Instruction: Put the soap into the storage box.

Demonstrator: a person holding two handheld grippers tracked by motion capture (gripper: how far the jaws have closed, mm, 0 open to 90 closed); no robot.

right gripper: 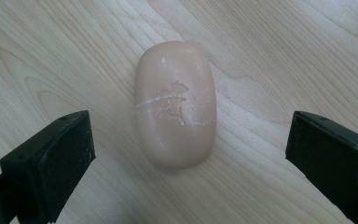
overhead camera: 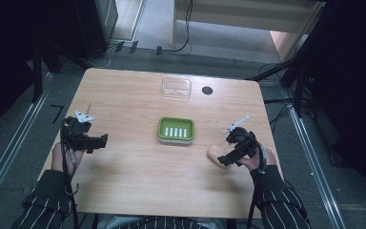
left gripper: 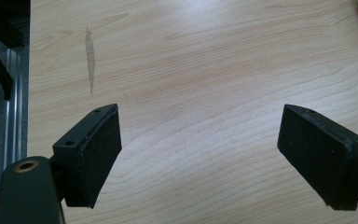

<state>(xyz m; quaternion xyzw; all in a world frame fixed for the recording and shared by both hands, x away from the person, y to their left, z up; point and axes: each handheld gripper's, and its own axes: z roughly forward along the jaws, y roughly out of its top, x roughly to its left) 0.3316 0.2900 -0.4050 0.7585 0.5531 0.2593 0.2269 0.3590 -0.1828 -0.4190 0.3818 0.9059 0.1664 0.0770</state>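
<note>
A: Both tongs released. Left gripper [overhead camera: 97,141] at table's 8 o'clock, jaws wide over bare wood, pointing toward 3. Hand [overhead camera: 59,156] behind it, striped sleeve [overhead camera: 45,200] entering from 6.

B: Right gripper [overhead camera: 225,160]?

A: At 4 o'clock, jaws spread, aimed toward 9. Peach soap bar [overhead camera: 214,153] lies on wooden table [overhead camera: 133,181] right in front of it, untouched.

B: Right gripper view adds?

A: Soap [right gripper: 175,103] sits btwn the jaws w/ gaps both sides; stamped mark and white scuffs on top. Left gripper view: grey streak [left gripper: 90,58] on the wood.

B: High view extras?

A: Green soap dish [overhead camera: 176,130] at centre, clear lid [overhead camera: 176,88] toward 12, dark round spot [overhead camera: 207,90] beside it.
</note>
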